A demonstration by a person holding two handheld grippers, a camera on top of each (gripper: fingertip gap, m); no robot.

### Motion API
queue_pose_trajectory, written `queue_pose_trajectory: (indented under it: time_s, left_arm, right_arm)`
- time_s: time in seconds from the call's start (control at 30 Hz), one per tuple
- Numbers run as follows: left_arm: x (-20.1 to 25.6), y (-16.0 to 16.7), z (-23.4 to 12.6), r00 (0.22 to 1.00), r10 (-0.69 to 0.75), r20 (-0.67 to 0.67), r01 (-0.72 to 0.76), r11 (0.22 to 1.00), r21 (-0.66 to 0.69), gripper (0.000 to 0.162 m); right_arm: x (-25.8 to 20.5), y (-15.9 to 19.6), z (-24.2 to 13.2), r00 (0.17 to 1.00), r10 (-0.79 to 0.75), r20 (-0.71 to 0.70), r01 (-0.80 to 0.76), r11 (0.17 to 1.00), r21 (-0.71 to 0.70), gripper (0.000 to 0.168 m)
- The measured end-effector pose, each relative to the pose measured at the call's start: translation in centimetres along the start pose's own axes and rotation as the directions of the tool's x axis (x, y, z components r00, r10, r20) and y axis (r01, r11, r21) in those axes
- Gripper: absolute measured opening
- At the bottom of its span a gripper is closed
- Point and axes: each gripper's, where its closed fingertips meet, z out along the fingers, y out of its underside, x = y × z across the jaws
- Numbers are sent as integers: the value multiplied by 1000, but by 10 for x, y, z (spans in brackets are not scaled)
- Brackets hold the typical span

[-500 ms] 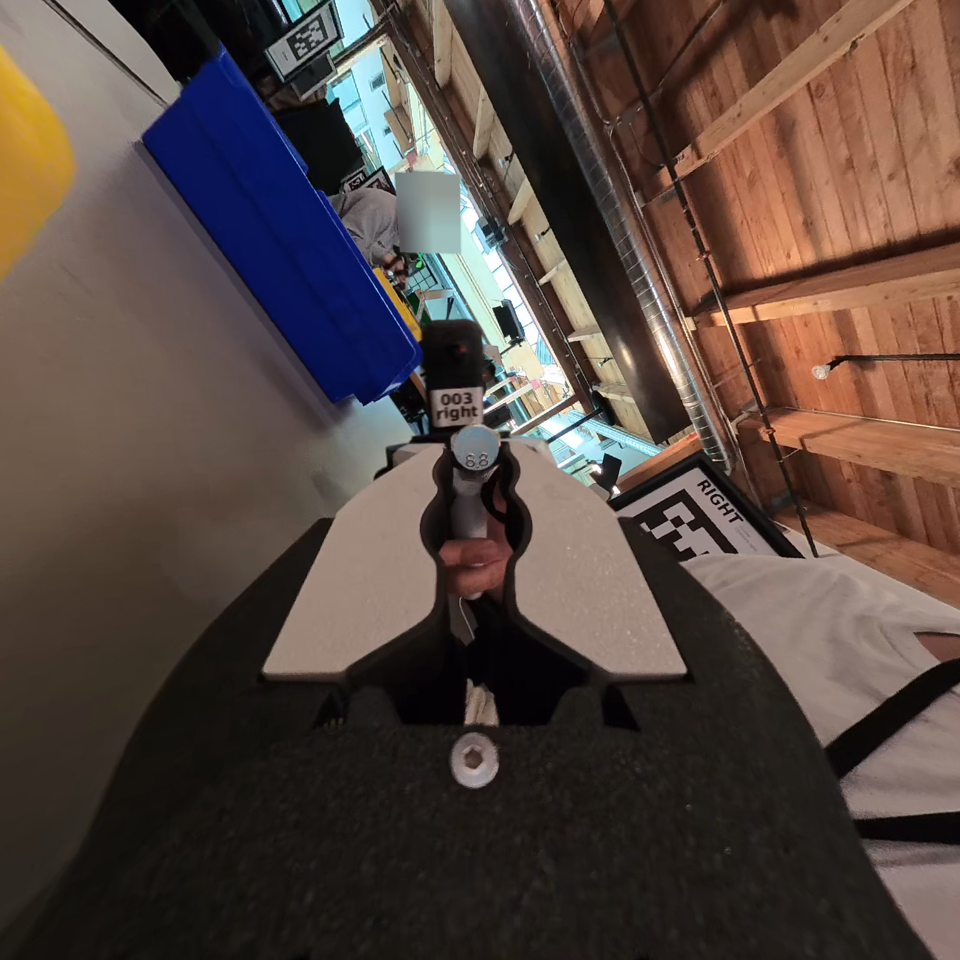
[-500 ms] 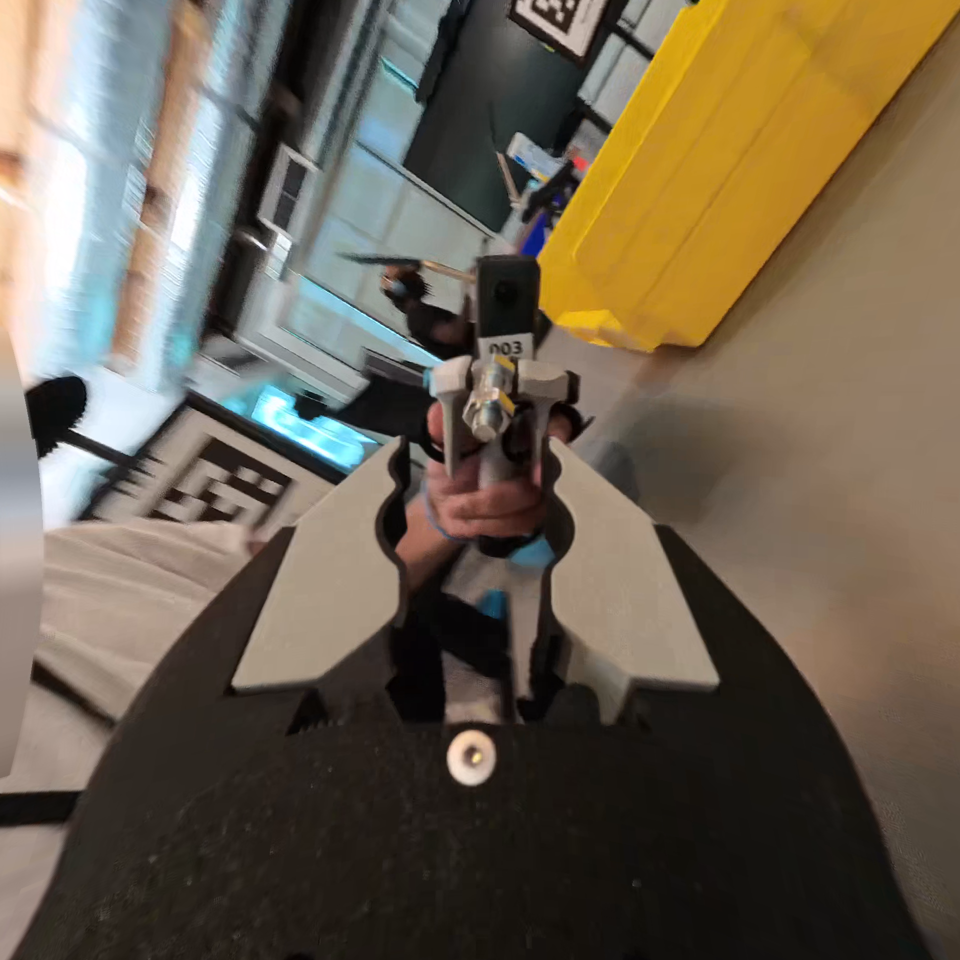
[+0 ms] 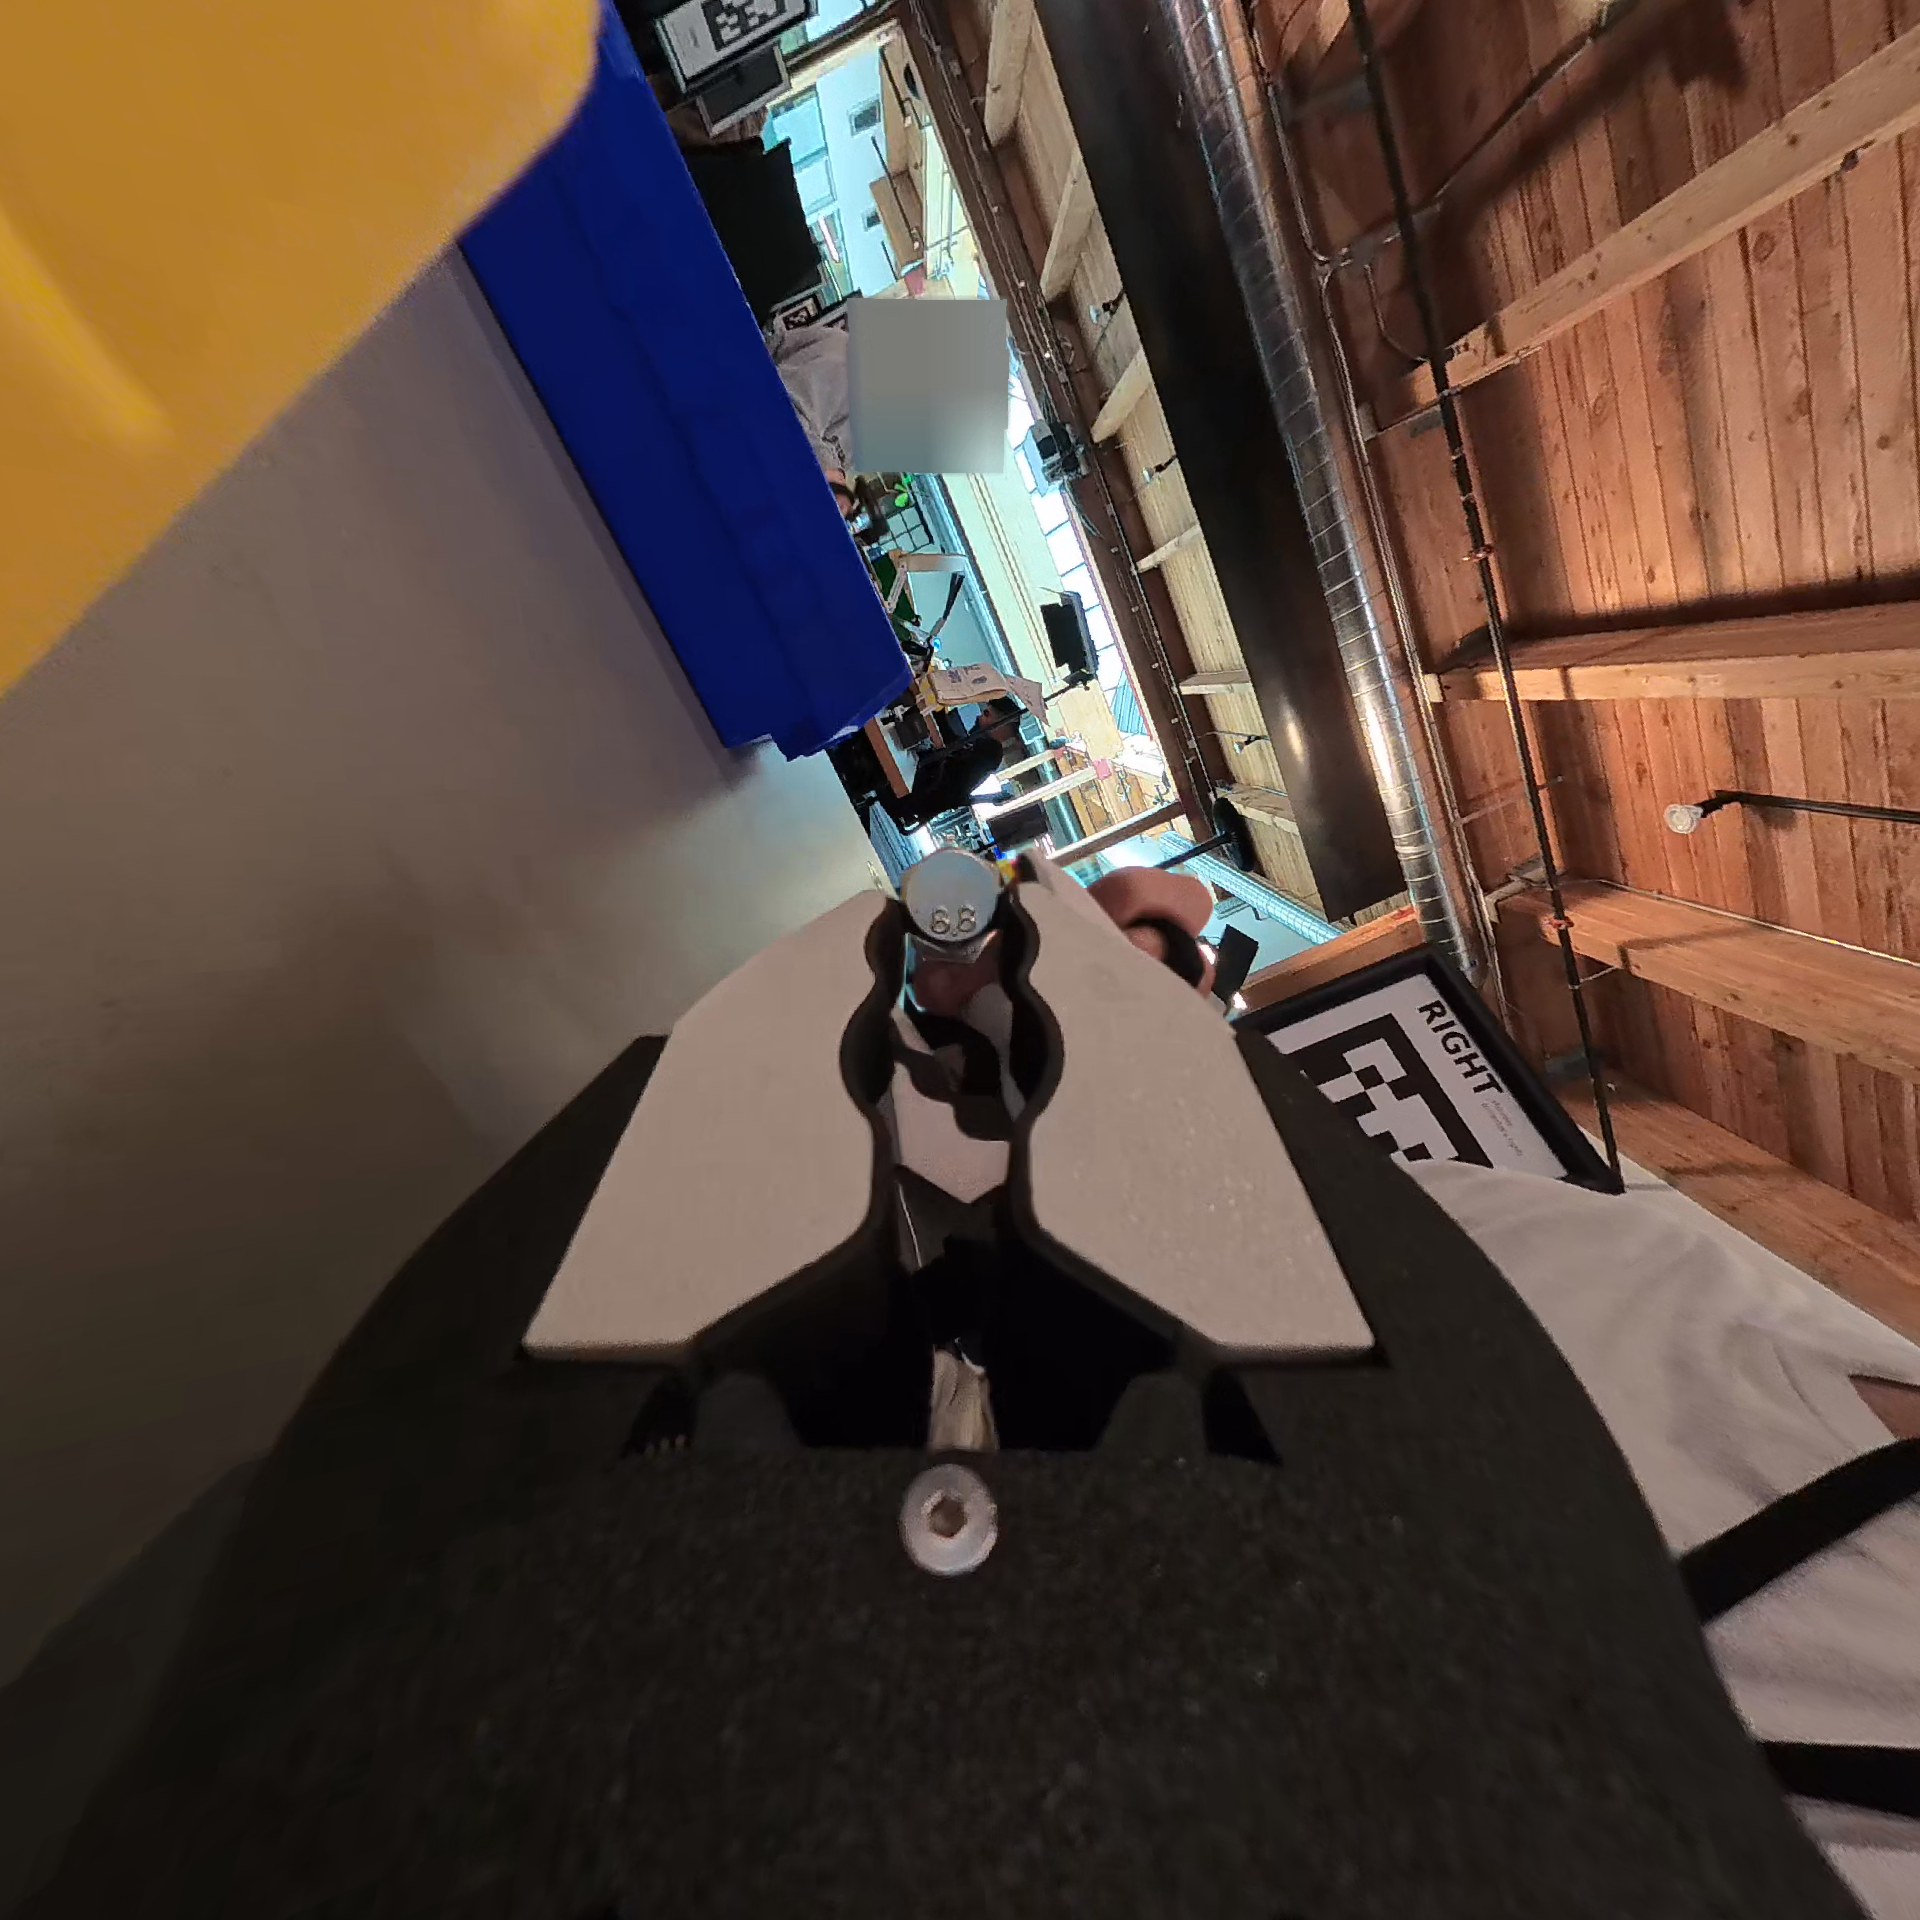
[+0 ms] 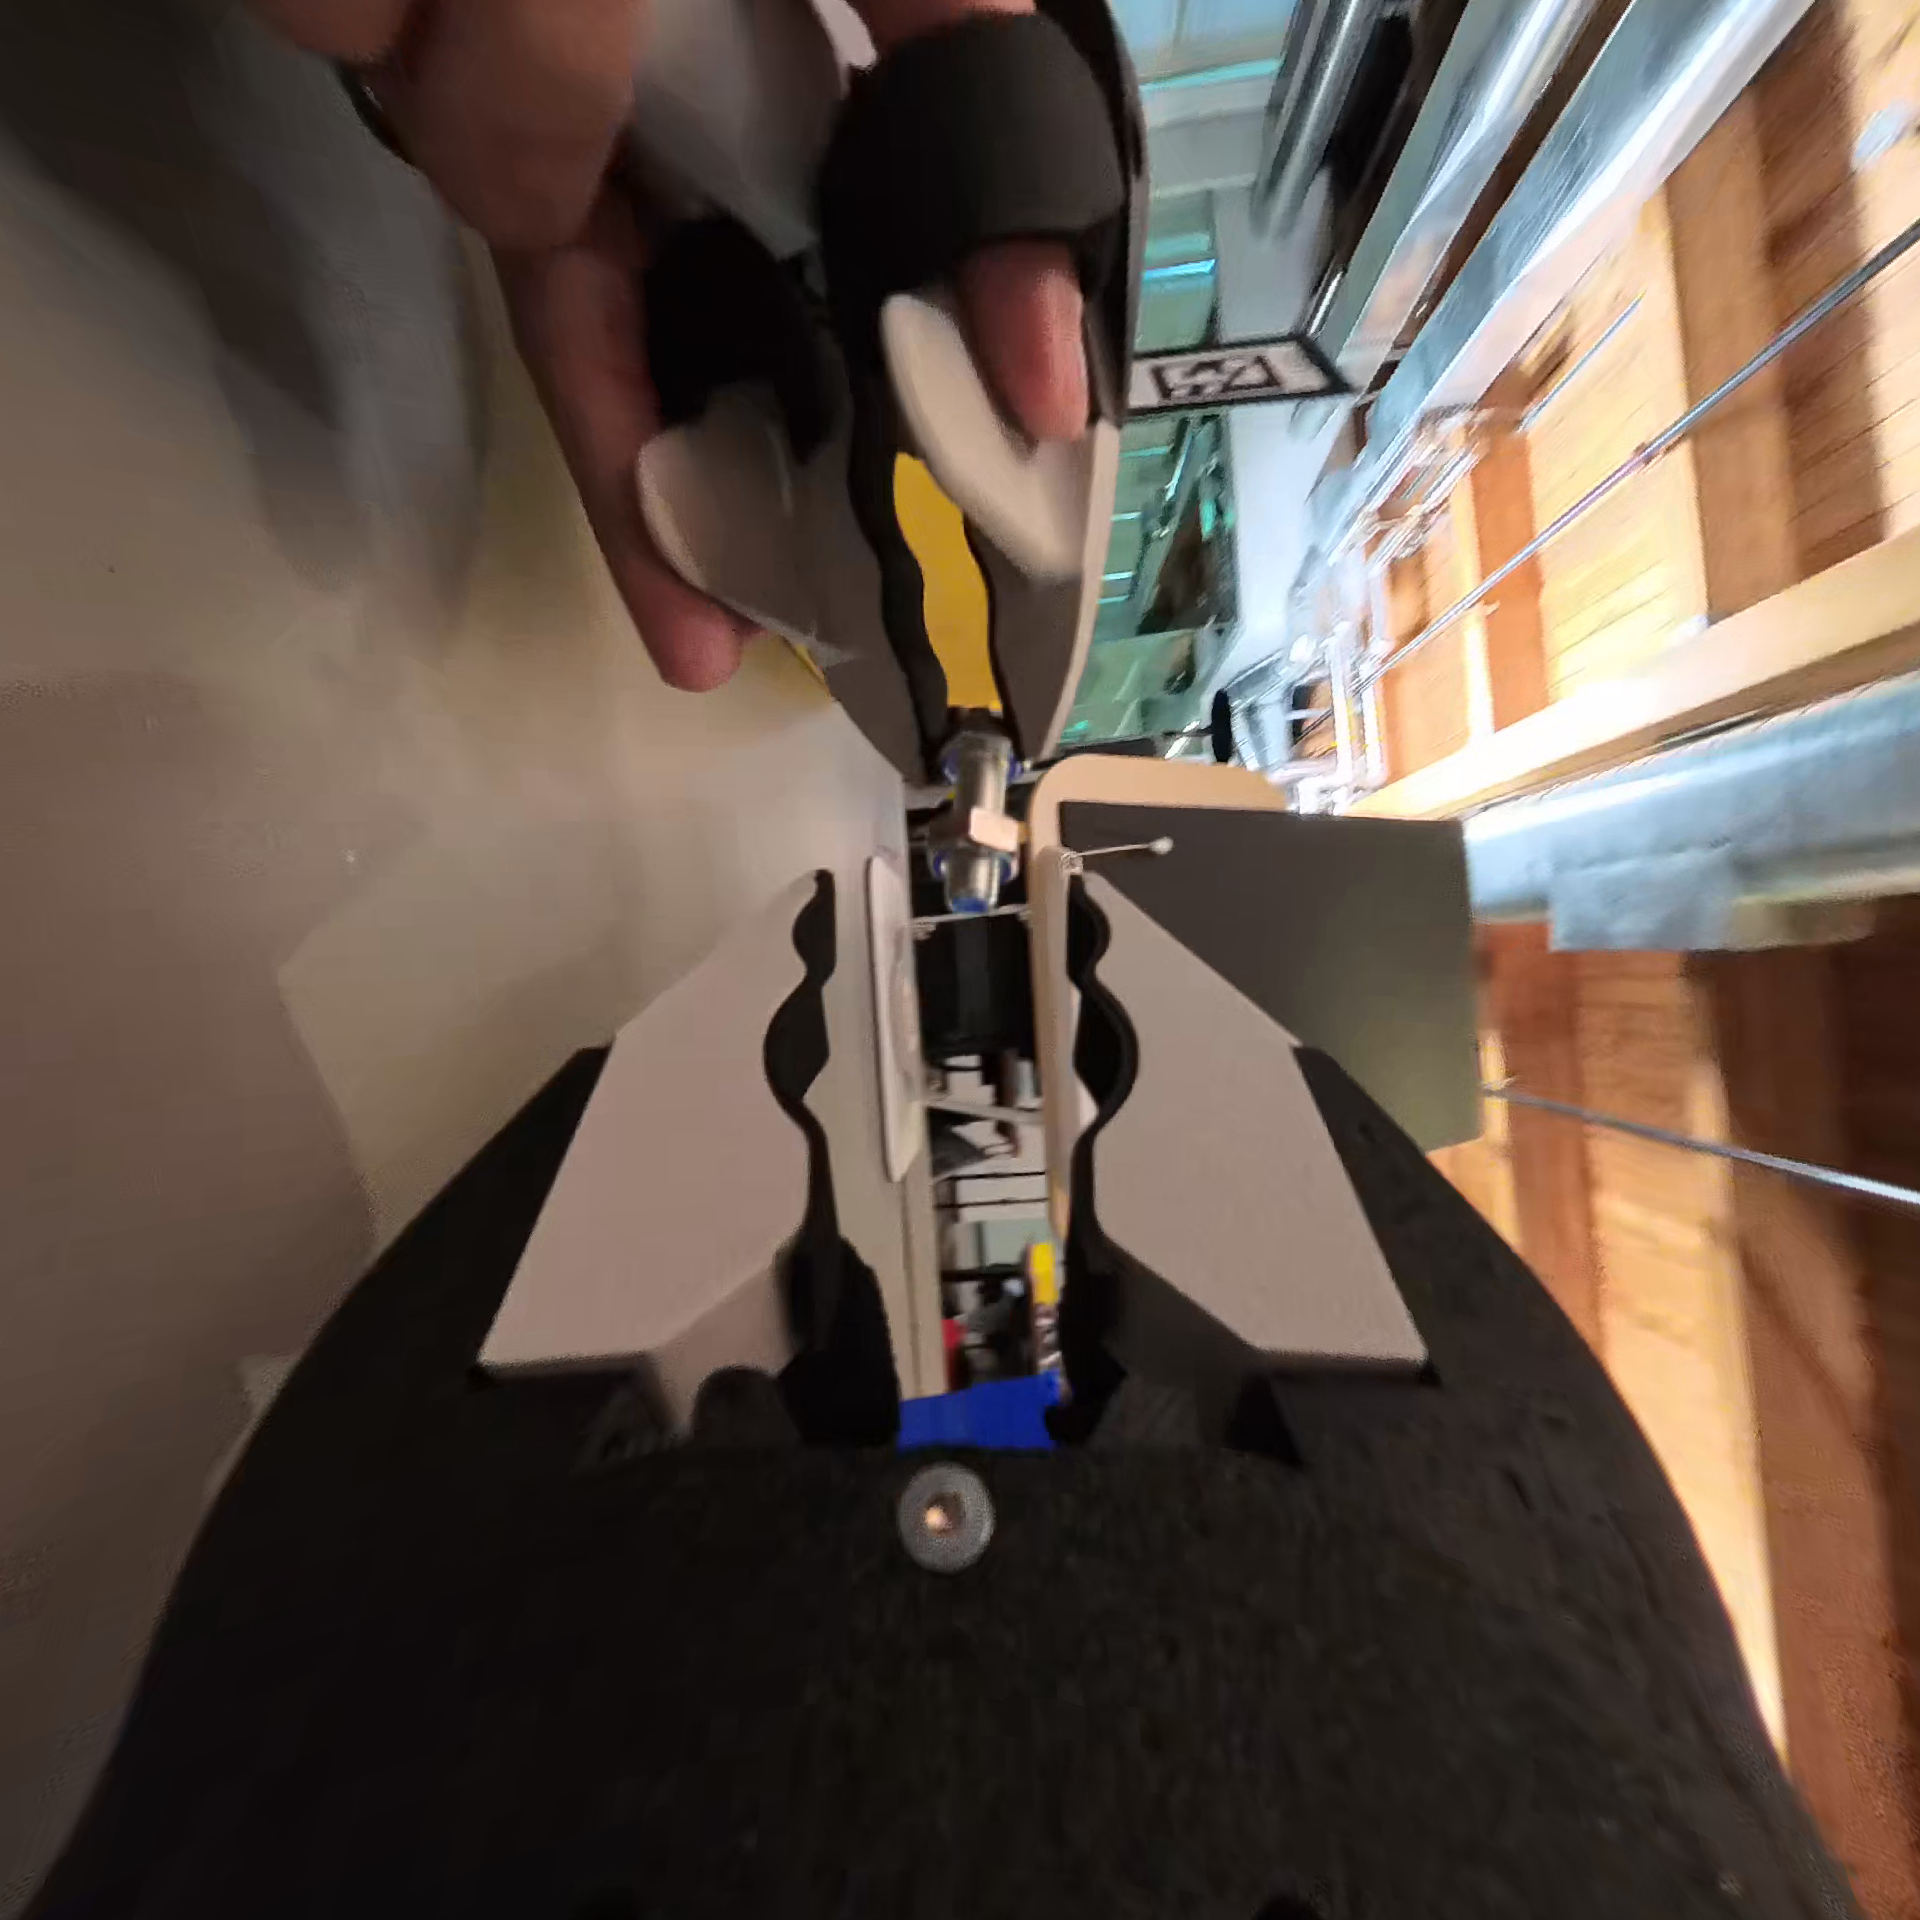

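Yellow plastic fills the top left of my left camera: that is the yellow bin [image 3: 208, 260], close and blurry. Right behind it stands a blue bin [image 3: 675, 416]. Both sit on the grey table [image 3: 312, 883]. I only see their outer walls from here, so I cannot tell what is in them.

My left tool [image 3: 951, 904] is squeezed onto a shiny metal bolt [image 3: 954, 916]. The bolt's round head sits right between the two tips and faces my camera. Behind the tips I see part of a hand [image 3: 1143, 914]. To the right is a black and white pattern board [image 3: 1403, 1091], and below it a white shirt [image 3: 1558, 1403] with black straps. Wooden boards and a silver pipe [image 3: 1330, 520] are farther back.

My right camera is blurry. It shows the left tool [image 4: 971, 743] coming in from the top, held by a hand [image 4: 582, 312], with the bolt [image 4: 982, 790] in its tips. A small nut [image 4: 989, 828] sits on the bolt. The bolt's end points at my right tool [image 4: 951, 888] and is just in front of its tips. The right tool's fingers [image 4: 727, 1091] stand apart. Pale flat plates [image 4: 894, 1039] show in the gap between them, and I cannot tell if the tool is pressing on them.
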Motion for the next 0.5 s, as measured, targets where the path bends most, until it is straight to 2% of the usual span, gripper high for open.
queue_pose_trajectory:
  time_s: [0.13,0.17,0.23,0.3,0.33,0.4,0.43,0.5]
  left_arm:
    - [1,3,2,1000,20,11,-19,1000,-13,17]
    - [1,3,2,1000,24,10,-24,1000,-14,17]
    - [4,3,2,999,32,0,-32,999,-16,17]
    - [5,3,3,999,49,-1,-49,999,-19,16]
    - [6,3,3,998,56,-4,-56,998,-22,17]
    - [9,3,3,997,71,-15,-72,997,-28,17]
    - [10,3,3,997,78,-22,-79,996,-30,17]
    - [13,5,4,995,93,-35,-94,995,-42,17]
  right_arm:
    - [4,-6,2,999,-43,-33,43,999,20,17]
    - [4,-5,3,1000,-16,-19,16,1000,12,17]
    - [7,-6,2,994,106,20,-106,994,30,17]
    - [7,-6,2,947,302,111,-307,951,34,17]
    - [7,-7,1,890,423,171,-434,900,30,17]
    - [8,-8,0,699,645,309,-677,736,-5,17]
    - [10,-9,-1,570,731,375,-780,625,-35,17]
    - [11,-11,-4,257,826,501,-921,366,-132,17]
